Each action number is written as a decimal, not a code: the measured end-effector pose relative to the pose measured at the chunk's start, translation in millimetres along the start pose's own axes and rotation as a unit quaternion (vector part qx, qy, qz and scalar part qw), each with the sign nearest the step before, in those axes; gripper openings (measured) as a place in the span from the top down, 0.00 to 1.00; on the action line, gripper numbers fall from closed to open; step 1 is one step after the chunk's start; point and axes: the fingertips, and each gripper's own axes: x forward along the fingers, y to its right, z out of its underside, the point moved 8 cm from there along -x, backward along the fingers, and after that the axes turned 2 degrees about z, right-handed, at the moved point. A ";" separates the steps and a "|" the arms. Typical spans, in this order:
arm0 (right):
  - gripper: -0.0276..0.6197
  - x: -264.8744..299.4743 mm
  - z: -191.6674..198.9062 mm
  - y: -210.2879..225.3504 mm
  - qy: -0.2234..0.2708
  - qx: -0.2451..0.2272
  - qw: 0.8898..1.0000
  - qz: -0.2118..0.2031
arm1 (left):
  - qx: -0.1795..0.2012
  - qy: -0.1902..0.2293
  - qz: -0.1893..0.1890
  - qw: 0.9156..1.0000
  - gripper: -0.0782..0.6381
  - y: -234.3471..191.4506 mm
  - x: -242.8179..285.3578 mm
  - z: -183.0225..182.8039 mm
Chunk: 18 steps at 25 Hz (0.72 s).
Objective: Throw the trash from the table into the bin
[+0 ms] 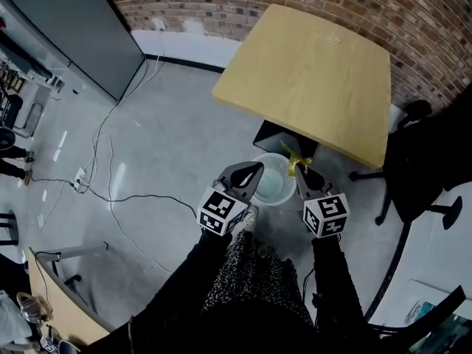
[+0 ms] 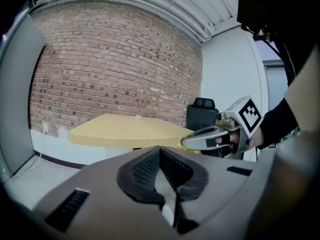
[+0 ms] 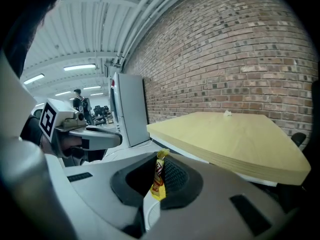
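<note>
A crumpled yellow wrapper (image 1: pixel 298 158) (image 3: pixel 159 176) sticks up from my right gripper (image 1: pixel 301 172) (image 3: pixel 160 160), which is shut on it. In the head view it hangs over the right rim of a white round bin (image 1: pixel 279 192) on the floor at the near edge of the wooden table (image 1: pixel 310 80). My left gripper (image 1: pixel 255 170) (image 2: pixel 161 156) is shut with nothing in it, over the bin's left rim. The two grippers are side by side and apart. A small white scrap (image 1: pixel 335 40) (image 3: pixel 227 113) lies far back on the tabletop.
A black box (image 1: pixel 276 135) stands under the table behind the bin. A black office chair (image 1: pixel 420 168) is at the right. Cables (image 1: pixel 110 190) trail over the grey floor at the left, near a grey panel (image 1: pixel 81 35). A brick wall runs behind.
</note>
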 end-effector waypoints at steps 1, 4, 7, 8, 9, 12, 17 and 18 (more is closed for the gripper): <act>0.94 2.4 3.9 0.8 -0.002 0.003 1.000 0.000 | 0.000 -0.002 0.001 1.000 0.89 -0.9 2.7 2.5; 0.94 9.0 18.6 5.2 -0.013 0.011 1.000 0.002 | -0.003 -0.007 0.010 1.000 0.89 -0.9 13.3 10.9; 0.94 18.1 36.9 7.4 -0.033 0.020 0.999 0.003 | -0.007 -0.016 0.017 1.000 0.89 -4.2 22.2 22.7; 0.94 21.2 43.3 7.1 -0.040 0.023 0.999 0.001 | -0.009 -0.021 0.020 1.000 0.89 -5.6 24.5 27.5; 0.94 24.0 49.8 6.8 -0.046 0.025 0.999 0.000 | -0.011 -0.026 0.022 0.999 0.89 -6.7 26.9 32.4; 0.94 32.0 68.5 8.3 -0.060 0.031 0.998 -0.002 | -0.012 -0.039 0.028 0.999 0.89 -9.2 35.8 45.7; 0.94 46.4 97.4 17.3 -0.077 0.051 0.996 -0.006 | -0.005 -0.044 0.031 0.999 0.89 -14.3 50.3 61.2; 0.94 49.3 103.0 19.2 -0.080 0.053 0.995 -0.005 | -0.005 -0.045 0.033 0.998 0.89 -15.7 52.7 64.5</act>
